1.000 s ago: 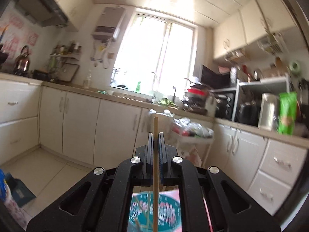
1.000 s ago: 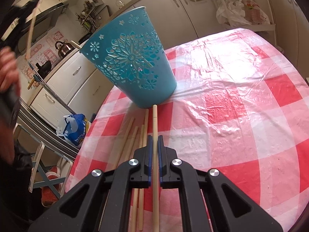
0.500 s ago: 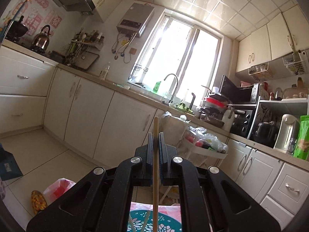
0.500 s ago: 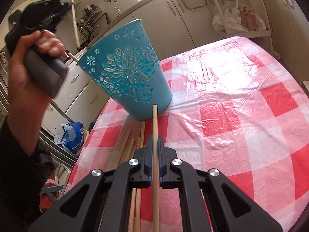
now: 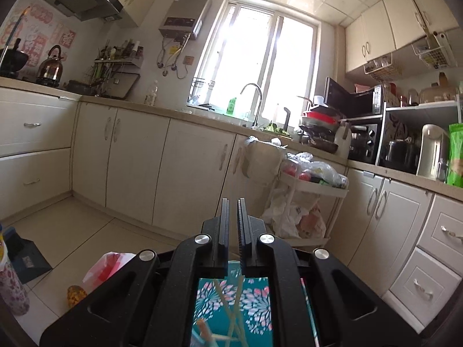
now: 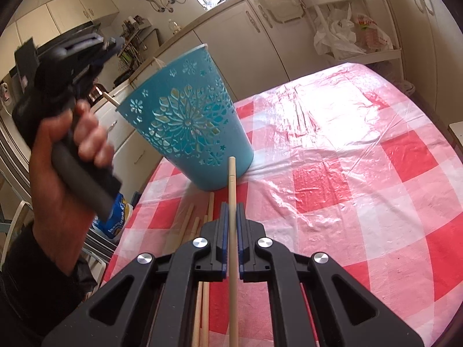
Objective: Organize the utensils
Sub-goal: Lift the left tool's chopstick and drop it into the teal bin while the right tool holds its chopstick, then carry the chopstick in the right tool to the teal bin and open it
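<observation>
cream kitchen cabinets [image 5: 199, 162] and a bright window [image 5: 260, 66] fill the background. left gripper [image 5: 233, 217] is held above the cup [image 5: 234, 303], its jaws a narrow gap apart with nothing between them; sticks [image 5: 231, 315] lie inside the cup below. from the right wrist view, the left gripper [image 6: 86, 49] sits in a hand [image 6: 66, 156] up beside the cup's rim. right gripper [image 6: 231, 217] is clamped on a stick [image 6: 232, 190] that points toward the foot of the cup [image 6: 188, 121]. the cup stands on the desk [image 6: 347, 173], under a red-and-white checked cloth. more sticks [image 6: 191, 228] lie on the cloth just left of the right gripper.
</observation>
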Motion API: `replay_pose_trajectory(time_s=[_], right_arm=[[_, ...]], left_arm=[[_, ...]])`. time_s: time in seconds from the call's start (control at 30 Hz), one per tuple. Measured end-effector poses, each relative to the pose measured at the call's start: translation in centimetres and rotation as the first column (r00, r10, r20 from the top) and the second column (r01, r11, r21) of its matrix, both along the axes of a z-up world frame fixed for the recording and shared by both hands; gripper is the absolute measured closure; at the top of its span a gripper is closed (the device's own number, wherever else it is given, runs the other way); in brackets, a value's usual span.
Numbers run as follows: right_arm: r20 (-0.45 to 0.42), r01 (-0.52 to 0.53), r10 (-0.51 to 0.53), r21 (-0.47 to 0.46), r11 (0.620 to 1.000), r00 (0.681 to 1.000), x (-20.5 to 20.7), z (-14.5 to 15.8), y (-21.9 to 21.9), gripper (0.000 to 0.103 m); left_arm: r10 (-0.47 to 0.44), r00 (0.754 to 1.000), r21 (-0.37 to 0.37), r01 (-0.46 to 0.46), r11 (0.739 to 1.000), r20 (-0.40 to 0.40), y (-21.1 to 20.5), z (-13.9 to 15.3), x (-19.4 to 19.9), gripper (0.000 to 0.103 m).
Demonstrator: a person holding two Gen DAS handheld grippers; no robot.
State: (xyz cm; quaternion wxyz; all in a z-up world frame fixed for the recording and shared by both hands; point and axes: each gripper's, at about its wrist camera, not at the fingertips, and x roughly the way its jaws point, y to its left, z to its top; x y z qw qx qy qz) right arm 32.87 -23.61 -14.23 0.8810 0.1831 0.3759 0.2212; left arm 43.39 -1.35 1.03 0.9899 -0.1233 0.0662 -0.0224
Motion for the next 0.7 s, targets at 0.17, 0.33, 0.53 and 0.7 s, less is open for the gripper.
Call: replay_pose_trajectory(time_s=[0.17, 0.33, 0.53, 0.7], right_arm=[[0.071, 0.01, -0.012, 0.028, 1.0, 0.997, -0.7, 1.3, -0.5, 0.097], [0.205, 0.014, -0.024, 0.046, 0.999, 0.978, -2.1, 3.7, -0.3, 0.097], [0.429, 0.022, -0.044, 0.056, 0.998, 0.902, -4.1, 8.1, 1.1, 0.097], [0.627, 0.057, -0.068, 0.037, 0.998, 0.776, -4.9, 12.3, 3.3, 0.097]], left_arm=[[-0.002, 1.0, -0.016, 0.001, 1.0, -0.027, 1.5, 0.0, -3.1, 0.07], [-0.022, 0.999, -0.056, 0.019, 0.998, -0.042, 2.9, -0.2, -6.7, 0.067], [-0.047, 0.999, -0.183, 0.042, 0.982, -0.022, 4.0, 0.1, -10.3, 0.062], [-0.09, 0.993, -0.235, 0.105, 0.966, 0.074, 3.8, 2.6, -12.4, 0.059]])
